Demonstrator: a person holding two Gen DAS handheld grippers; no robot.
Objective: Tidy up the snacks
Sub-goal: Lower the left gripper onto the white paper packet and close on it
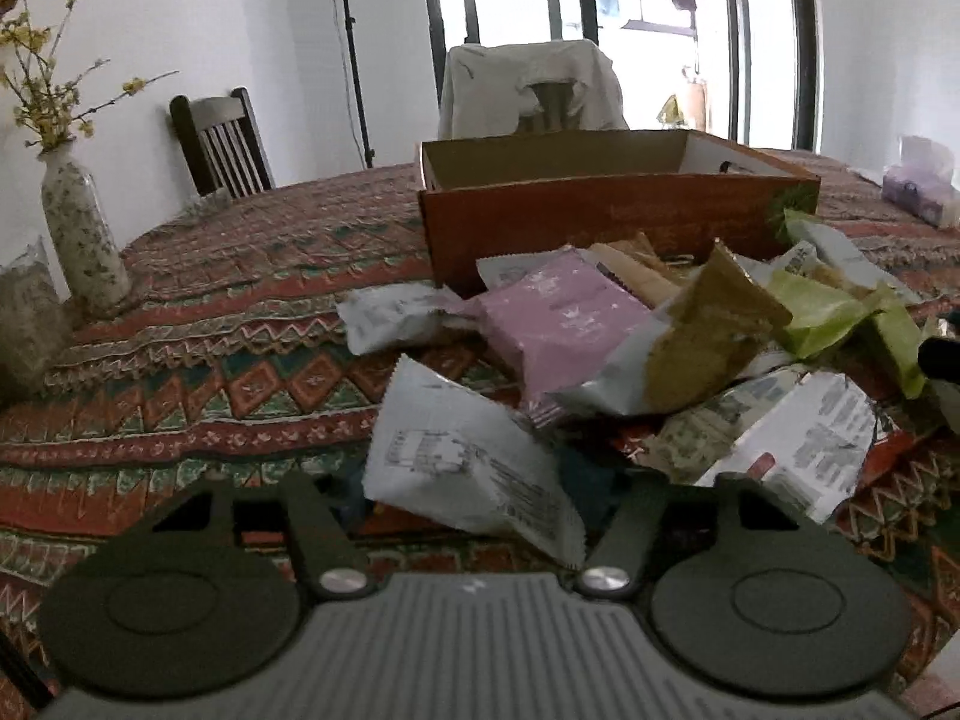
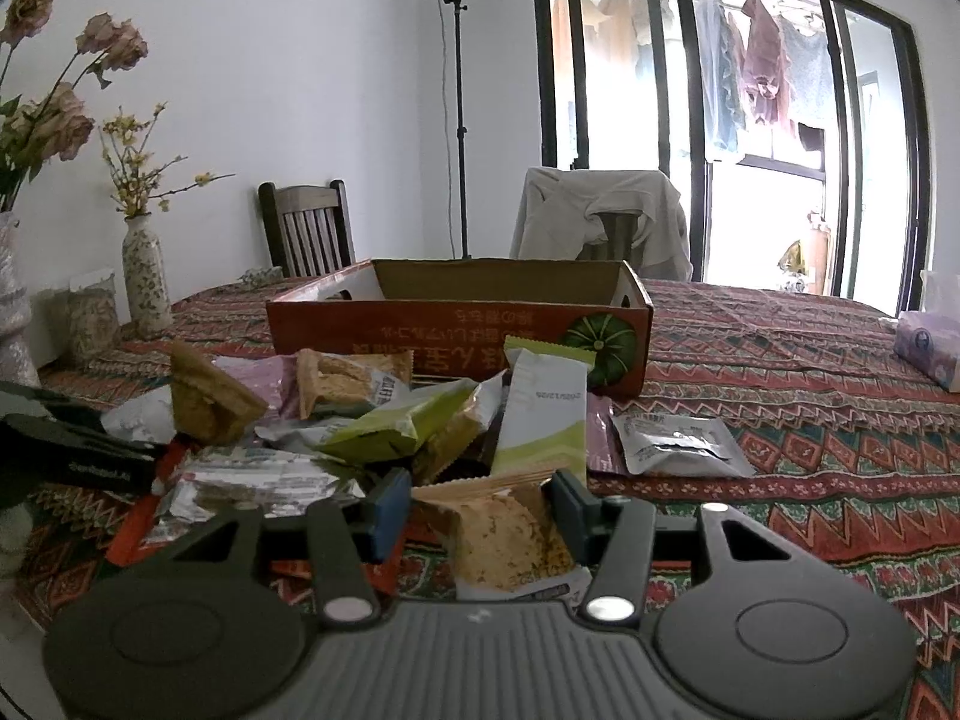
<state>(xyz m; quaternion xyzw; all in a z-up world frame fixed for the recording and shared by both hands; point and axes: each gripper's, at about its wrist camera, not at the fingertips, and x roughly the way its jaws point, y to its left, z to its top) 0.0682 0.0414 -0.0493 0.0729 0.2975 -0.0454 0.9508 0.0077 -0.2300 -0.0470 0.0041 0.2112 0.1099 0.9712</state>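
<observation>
I'm at the picking stage, I'd say: the cardboard box (image 2: 459, 324) sits open and looks empty on the patterned tablecloth (image 2: 780, 420), and the heap of snack packets (image 2: 384, 420) lies just in front of it, none boxed yet as far as I can see. My right gripper (image 2: 477, 513) has its fingers set either side of a biscuit packet (image 2: 510, 540) at the near edge of the heap, jaws fairly narrow and close to it, though I can't tell if they're actually pinching. My left gripper (image 1: 474, 516) hangs over a white packet (image 1: 468, 468); its fingertips are hidden, so whether it's wide or closed I cannot tell. Next, I reckon, close firmly on the biscuit packet, lift clear of the crinkly neighbours and carry it over the box's near wall. Around me: a big window (image 2: 720, 120), two chairs, one draped with a cloth (image 2: 600, 222), a lamp stand (image 2: 459, 114), a flower vase (image 2: 146, 270), a tissue pack (image 2: 927, 345).
</observation>
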